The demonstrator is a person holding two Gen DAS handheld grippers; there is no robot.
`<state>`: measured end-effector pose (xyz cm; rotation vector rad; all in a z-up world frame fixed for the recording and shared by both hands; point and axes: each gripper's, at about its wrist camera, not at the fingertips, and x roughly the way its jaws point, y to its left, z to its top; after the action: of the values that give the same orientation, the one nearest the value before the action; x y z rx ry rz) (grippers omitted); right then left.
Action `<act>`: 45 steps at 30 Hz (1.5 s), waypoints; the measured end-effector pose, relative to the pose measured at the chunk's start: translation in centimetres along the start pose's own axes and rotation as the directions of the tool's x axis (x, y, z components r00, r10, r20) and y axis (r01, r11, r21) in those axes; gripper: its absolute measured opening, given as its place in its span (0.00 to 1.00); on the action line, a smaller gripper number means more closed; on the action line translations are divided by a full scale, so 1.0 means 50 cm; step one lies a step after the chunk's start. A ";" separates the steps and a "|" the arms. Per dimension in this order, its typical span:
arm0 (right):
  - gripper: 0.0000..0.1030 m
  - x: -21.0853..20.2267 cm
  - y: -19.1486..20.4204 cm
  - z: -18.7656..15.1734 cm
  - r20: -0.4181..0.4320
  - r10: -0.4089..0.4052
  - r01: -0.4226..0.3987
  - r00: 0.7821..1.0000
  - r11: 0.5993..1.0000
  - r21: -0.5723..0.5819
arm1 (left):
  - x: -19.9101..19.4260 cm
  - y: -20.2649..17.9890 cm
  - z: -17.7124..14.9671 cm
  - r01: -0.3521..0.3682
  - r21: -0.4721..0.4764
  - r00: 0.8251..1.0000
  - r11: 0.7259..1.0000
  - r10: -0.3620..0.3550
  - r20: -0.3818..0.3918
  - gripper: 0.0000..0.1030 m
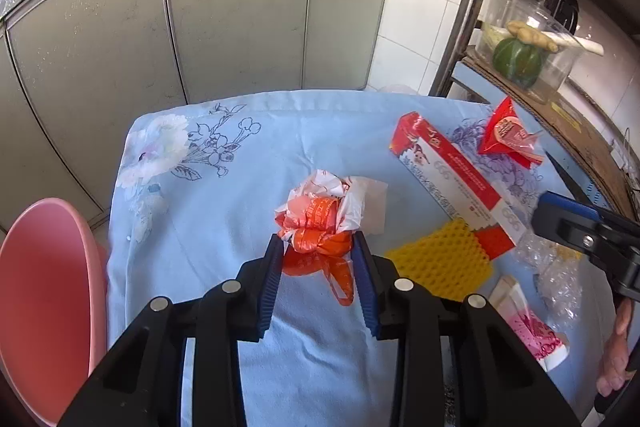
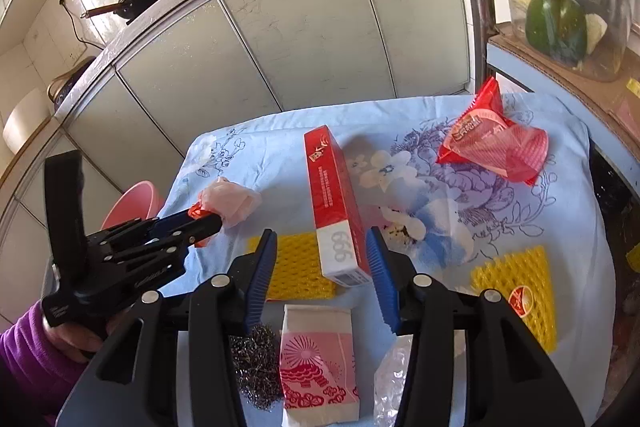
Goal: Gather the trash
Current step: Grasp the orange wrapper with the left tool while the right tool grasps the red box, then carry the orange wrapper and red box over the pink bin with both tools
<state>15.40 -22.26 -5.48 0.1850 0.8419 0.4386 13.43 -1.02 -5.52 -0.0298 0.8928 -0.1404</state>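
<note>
My left gripper [image 1: 318,247] is shut on a crumpled orange and white plastic bag [image 1: 324,215] just above the blue flowered cloth [image 1: 192,227]. In the right wrist view the left gripper [image 2: 208,221] and the bag [image 2: 232,203] show at the left. My right gripper [image 2: 322,255] is open, its fingers on either side of the near end of a long red and white box [image 2: 332,203] that lies on the cloth. The right gripper's tip [image 1: 548,211] shows at the right edge of the left wrist view, by the box [image 1: 452,183].
A pink bin [image 1: 44,307] stands left of the table. On the cloth lie a red snack wrapper [image 2: 492,143], yellow foam nets [image 2: 520,299], a pink paper packet [image 2: 316,363], a steel scourer [image 2: 256,367] and clear plastic [image 2: 392,375]. Grey cabinets [image 2: 304,27] stand behind, a shelf with a jar [image 2: 568,15] right.
</note>
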 end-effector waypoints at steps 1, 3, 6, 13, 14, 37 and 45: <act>0.46 0.003 0.003 0.004 -0.001 -0.003 0.003 1.000 1.000 -0.005 | -0.004 -0.002 -0.002 0.001 0.000 1.000 1.000 -0.001 0.002 0.33; 0.46 0.015 0.009 0.013 -0.009 -0.021 0.020 1.000 1.000 -0.022 | -0.015 -0.001 -0.008 0.008 -0.005 1.000 1.000 -0.008 0.006 0.33; 0.46 0.040 0.015 0.023 -0.028 -0.046 0.044 0.999 0.998 -0.041 | -0.032 0.008 -0.016 0.020 -0.032 1.000 0.999 -0.020 0.009 0.33; 0.46 0.100 0.035 0.038 -0.089 -0.101 0.095 0.991 0.993 -0.069 | -0.070 0.026 -0.025 0.021 -0.061 0.999 0.998 -0.019 0.028 0.33; 0.46 0.107 0.036 0.040 -0.091 -0.104 0.098 0.990 0.993 -0.068 | -0.076 0.028 -0.026 0.020 -0.063 0.999 0.998 -0.018 0.032 0.33; 0.26 0.030 0.058 0.042 0.004 -0.062 0.062 0.998 0.998 -0.010 | -0.174 0.056 -0.052 0.031 -0.091 0.992 0.995 -0.020 0.126 0.33; 0.26 0.002 0.148 0.052 0.047 -0.034 0.039 0.998 0.995 -0.097 | -0.221 0.082 -0.066 0.023 -0.117 0.984 0.993 -0.002 0.179 0.33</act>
<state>15.21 -15.56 -1.41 0.0884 0.7760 0.4386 4.46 4.62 0.63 -0.1562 0.7203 -0.0945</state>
